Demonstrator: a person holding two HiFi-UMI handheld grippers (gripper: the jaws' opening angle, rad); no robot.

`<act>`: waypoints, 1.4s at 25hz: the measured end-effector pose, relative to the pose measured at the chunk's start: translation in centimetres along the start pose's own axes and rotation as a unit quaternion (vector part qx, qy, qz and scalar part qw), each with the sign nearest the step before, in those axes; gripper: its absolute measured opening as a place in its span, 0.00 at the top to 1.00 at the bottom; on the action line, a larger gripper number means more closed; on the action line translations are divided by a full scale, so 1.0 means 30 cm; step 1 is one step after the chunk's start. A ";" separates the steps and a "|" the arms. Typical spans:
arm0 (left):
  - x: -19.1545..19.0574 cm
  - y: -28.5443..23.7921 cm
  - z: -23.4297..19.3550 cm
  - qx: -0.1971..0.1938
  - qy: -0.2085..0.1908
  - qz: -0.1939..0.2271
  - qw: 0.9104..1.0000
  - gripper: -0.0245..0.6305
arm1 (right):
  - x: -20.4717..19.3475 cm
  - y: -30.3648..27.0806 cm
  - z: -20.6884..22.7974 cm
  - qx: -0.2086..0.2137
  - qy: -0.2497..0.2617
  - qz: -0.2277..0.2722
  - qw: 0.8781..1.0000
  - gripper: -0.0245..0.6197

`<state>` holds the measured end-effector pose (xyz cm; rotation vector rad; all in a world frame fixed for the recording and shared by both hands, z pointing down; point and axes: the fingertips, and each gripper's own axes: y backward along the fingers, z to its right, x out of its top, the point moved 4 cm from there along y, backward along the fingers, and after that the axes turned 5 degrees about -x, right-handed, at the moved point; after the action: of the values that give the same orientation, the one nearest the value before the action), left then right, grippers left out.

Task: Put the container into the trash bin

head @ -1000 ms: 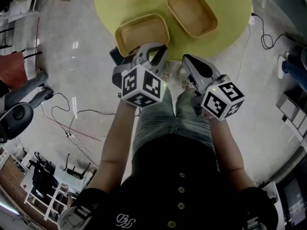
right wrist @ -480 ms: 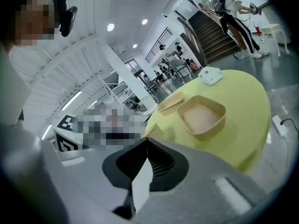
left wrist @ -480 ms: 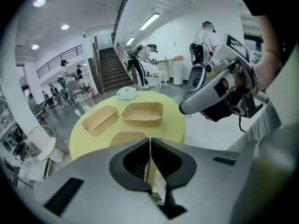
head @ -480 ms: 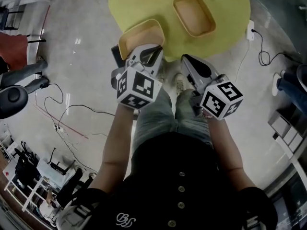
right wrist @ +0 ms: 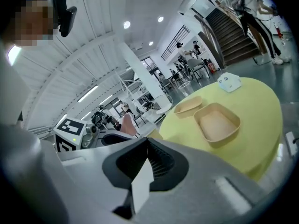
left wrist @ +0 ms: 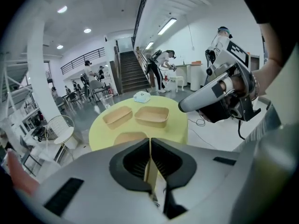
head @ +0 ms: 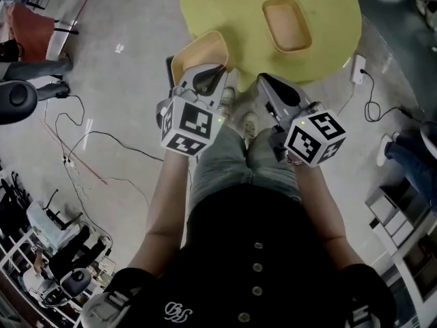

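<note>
Fingers [left wrist: 133, 161] of left gripper [left wrist: 150, 142] and right gripper [right wrist: 148, 143] sit pressed together, empty, near a tan round-cornered container [head: 194, 50].

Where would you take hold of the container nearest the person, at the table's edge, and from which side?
Probably the near wall of the nearest container, one jaw inside and one outside, coming from the person's side: it lies open-topped at the edge of the yellow table, closest to the left gripper, whose jaws are together and would need opening first.

No legible text or labels.
</note>
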<state>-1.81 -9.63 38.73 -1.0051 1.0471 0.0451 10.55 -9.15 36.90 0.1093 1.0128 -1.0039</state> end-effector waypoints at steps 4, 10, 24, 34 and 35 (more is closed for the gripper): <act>-0.019 0.053 0.033 0.034 0.016 0.000 0.999 0.93 | -0.010 0.026 -0.029 0.029 0.018 -0.010 0.999 0.95; -0.075 0.137 0.053 0.069 0.039 -0.004 0.997 0.93 | -0.033 0.016 -0.090 0.064 0.042 -0.031 0.997 0.95; -0.153 0.283 -0.006 0.130 0.082 0.005 0.988 0.93 | -0.104 -0.077 -0.237 0.129 0.068 -0.078 0.986 0.95; -0.281 0.365 -0.115 0.127 0.128 0.022 0.983 0.93 | -0.149 -0.204 -0.354 0.131 0.070 -0.091 0.985 0.95; -0.297 0.362 -0.131 0.126 0.128 0.017 0.984 0.93 | -0.153 -0.225 -0.355 0.129 0.067 -0.093 0.985 0.95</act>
<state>-14.48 -2.50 37.55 -0.7755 1.2701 -0.1881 -2.10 -4.67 36.69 0.3037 1.0254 -1.3112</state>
